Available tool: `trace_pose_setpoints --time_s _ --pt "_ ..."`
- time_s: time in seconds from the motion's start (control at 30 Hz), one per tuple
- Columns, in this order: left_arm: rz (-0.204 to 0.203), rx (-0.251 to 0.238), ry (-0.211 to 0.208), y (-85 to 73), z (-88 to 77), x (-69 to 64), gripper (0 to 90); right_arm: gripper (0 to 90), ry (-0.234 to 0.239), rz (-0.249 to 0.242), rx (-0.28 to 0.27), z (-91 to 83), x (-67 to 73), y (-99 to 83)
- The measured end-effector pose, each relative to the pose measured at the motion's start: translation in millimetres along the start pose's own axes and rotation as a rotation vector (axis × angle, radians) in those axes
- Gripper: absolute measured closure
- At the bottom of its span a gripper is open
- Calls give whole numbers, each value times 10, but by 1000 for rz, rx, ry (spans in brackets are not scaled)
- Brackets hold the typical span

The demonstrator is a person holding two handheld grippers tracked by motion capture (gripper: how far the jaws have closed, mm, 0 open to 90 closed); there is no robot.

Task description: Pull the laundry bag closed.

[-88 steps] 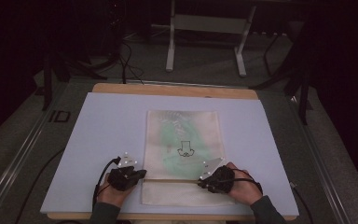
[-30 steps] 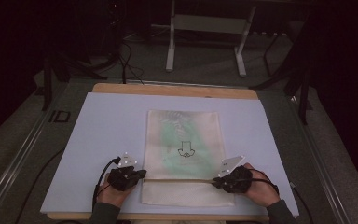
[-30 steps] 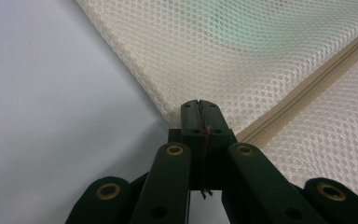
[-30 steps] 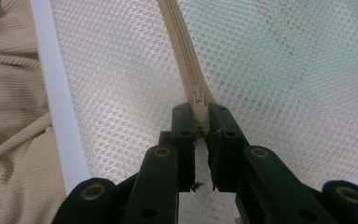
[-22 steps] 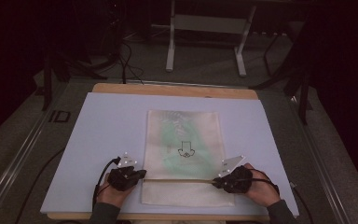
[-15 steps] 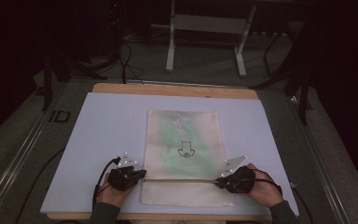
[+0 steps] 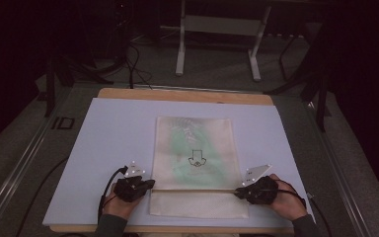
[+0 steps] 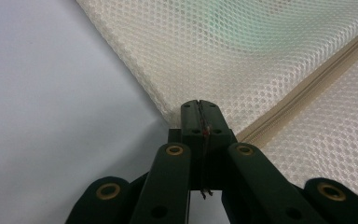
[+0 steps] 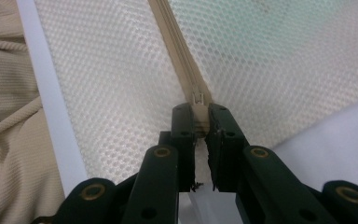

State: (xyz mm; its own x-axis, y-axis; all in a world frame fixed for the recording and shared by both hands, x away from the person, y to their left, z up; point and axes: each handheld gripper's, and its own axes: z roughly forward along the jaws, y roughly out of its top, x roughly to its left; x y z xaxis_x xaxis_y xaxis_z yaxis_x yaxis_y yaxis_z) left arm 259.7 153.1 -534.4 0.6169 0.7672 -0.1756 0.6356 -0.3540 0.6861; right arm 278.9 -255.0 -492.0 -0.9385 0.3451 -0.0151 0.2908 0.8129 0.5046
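Note:
A cream mesh bag [image 7: 195, 148] lies flat on the pale table mat [image 7: 113, 133], with something green and a small black print [image 7: 196, 160] showing through it. A beige zipper [image 7: 192, 189] runs across its near part. My left gripper [image 7: 150, 184] is at the bag's left edge, its jaws shut on the mesh bag [image 8: 242, 51] at the zipper's [image 8: 307, 86] end, tips at left gripper [image 8: 199, 105]. My right gripper [image 7: 238, 191] is at the right edge. There the right gripper [image 9: 199, 112] is shut on the zipper pull [image 9: 198, 99] at the end of the zipper [image 9: 177, 51].
The mat sits on a wooden tabletop whose far edge [image 7: 187, 95] shows. Beyond stand a metal frame [image 7: 217, 24] and cables on the dark floor. A beige garment [image 9: 4, 116] hangs just past the table's near edge.
My right gripper has slid to the right along the zipper line, from inside the bag's right side to its right edge. The left gripper has stayed in place.

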Motion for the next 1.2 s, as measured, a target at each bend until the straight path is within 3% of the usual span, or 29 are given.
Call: trace_pose_setpoints --time_s 0.47,0.97,1.2 --pt "-1 1 1 -3 -6 -4 895 821 -5 32 17 -9 -58 -133" --pt "0 -10 -13 -15 -6 15 891 779 4 64 -10 -14 -86 -197" --pt "15 -9 -5 -11 -8 2 890 726 -8 77 -55 -48 -111 -212"
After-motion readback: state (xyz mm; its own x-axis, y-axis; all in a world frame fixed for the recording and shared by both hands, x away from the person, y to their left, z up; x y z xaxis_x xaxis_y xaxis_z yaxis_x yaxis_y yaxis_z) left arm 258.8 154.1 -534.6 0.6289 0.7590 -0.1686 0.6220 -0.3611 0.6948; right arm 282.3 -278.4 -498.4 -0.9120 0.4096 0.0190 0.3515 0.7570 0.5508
